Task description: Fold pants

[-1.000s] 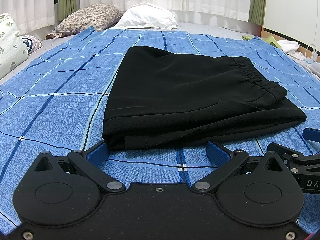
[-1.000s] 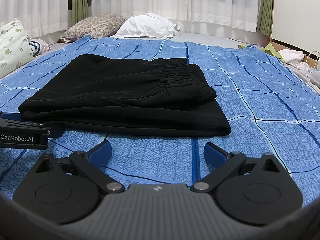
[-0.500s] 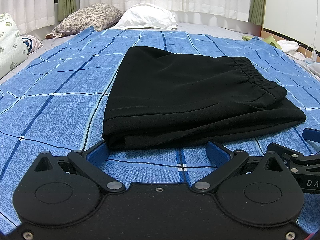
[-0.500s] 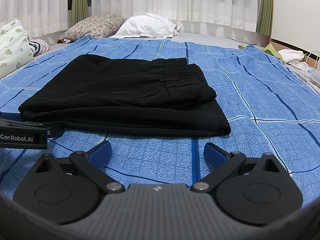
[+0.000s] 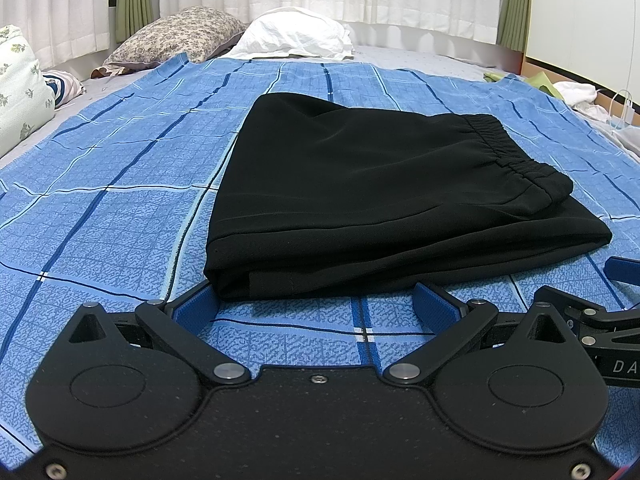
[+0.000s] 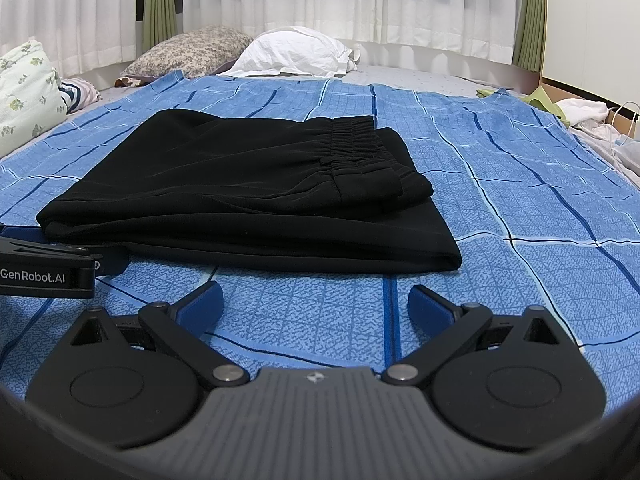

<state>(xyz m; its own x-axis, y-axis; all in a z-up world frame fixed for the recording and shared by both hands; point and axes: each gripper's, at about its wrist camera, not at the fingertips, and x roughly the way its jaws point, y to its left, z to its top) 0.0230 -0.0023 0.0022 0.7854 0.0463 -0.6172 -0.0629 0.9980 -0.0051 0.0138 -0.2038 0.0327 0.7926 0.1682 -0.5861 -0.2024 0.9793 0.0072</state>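
Black pants (image 5: pixel 360 196) lie folded into a flat stack on the blue checked bedspread (image 5: pixel 100 220), elastic waistband on top at the right. They also show in the right wrist view (image 6: pixel 248 196). My left gripper (image 5: pixel 316 304) is open and empty, low on the bed, its blue pads at the stack's near left corner. My right gripper (image 6: pixel 316 304) is open and empty, a short way in front of the stack's near right edge. The left gripper's body shows at the left of the right wrist view (image 6: pixel 48 268).
A floral pillow (image 5: pixel 176 40) and a white pillow (image 5: pixel 292 38) lie at the head of the bed under white curtains. Another pillow (image 5: pixel 20 88) sits at the left edge. Loose clothes and a cable (image 5: pixel 580 94) lie at the right edge.
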